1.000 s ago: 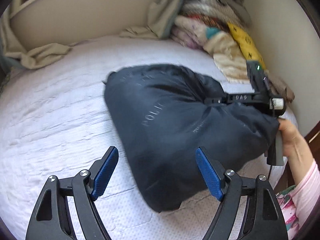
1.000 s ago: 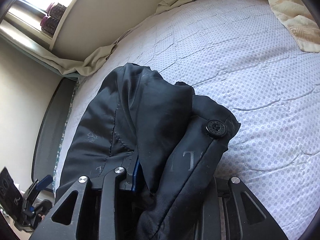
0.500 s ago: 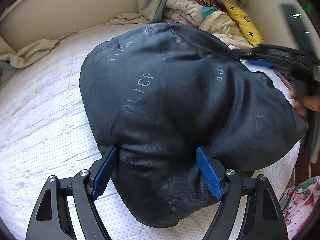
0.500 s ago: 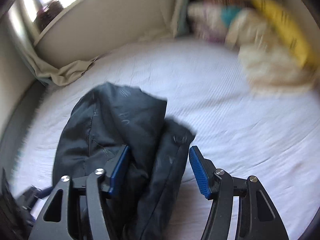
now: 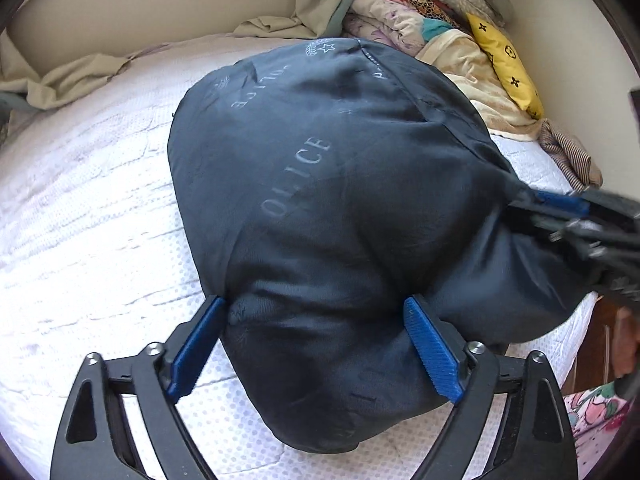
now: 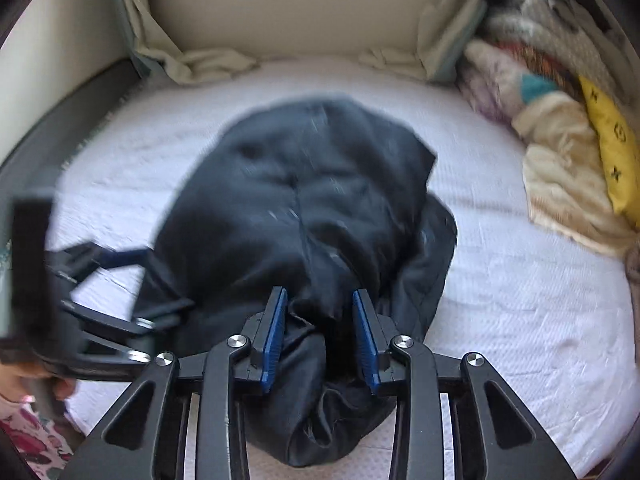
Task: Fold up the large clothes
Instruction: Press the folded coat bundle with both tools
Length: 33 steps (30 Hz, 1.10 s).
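Note:
A dark navy jacket (image 5: 320, 160) with faint "POLICE" lettering lies bunched on the white mattress (image 5: 80, 208). My left gripper (image 5: 316, 304) straddles the jacket's near bulge. Its jaws are opening wide, and the blue pads (image 5: 196, 344) stand at the fabric's sides without squeezing it. In the right wrist view, my right gripper (image 6: 319, 292) is closing, with a gathered fold of the jacket (image 6: 300, 180) pinched between its pads. The left wrist view shows the right gripper (image 5: 532, 200) at the far right, pulling the jacket's edge taut. The left gripper (image 6: 160, 284) shows blurred at the left.
A pile of blankets and a yellow pillow (image 5: 508, 68) fills the bed's far right corner. Beige sheets (image 5: 72, 76) bunch along the padded wall at the back. The mattress edge and a person's patterned sleeve (image 5: 592, 408) lie near right.
The left gripper sank onto the jacket, whose bulge now sits between its wider jaws. The right gripper opened, swung round, and closed again on a gathered fold.

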Each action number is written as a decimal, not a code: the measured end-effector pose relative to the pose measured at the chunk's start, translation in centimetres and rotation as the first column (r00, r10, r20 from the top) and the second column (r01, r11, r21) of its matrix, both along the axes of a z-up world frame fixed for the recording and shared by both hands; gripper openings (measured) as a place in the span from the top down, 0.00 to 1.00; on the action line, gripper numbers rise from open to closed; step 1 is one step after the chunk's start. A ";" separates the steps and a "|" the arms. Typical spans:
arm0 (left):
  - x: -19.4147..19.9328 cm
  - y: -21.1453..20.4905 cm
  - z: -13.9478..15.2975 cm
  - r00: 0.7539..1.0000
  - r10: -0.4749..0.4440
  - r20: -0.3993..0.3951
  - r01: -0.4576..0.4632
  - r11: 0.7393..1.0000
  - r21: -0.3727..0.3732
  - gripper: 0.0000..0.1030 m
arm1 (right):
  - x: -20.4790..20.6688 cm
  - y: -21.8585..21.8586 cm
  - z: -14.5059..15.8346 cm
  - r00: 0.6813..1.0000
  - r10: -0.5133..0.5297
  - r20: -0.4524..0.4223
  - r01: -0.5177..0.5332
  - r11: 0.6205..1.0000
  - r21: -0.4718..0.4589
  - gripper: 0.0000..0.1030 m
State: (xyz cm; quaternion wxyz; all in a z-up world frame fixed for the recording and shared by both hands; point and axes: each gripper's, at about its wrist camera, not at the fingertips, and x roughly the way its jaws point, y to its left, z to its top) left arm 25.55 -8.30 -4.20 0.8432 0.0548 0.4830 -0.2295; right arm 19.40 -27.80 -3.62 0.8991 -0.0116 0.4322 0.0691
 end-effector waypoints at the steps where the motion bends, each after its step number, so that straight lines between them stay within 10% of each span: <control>1: 0.0 -0.1 -0.1 1.000 0.000 0.001 0.000 1.000 0.003 0.08 | 0.3 -0.3 -0.8 1.000 -0.007 -0.007 0.007 1.000 -0.006 0.70; 23: -0.1 -0.5 -1.0 1.000 0.026 -0.013 -0.026 1.000 0.011 0.08 | 3.2 -0.7 -8.8 0.997 -0.075 -0.027 0.077 0.995 0.069 0.62; 33: -3.3 -2.1 2.6 0.987 -0.062 0.149 0.058 0.998 0.028 0.13 | 2.6 -1.7 -8.3 0.996 -0.084 -0.028 0.087 0.990 0.110 0.62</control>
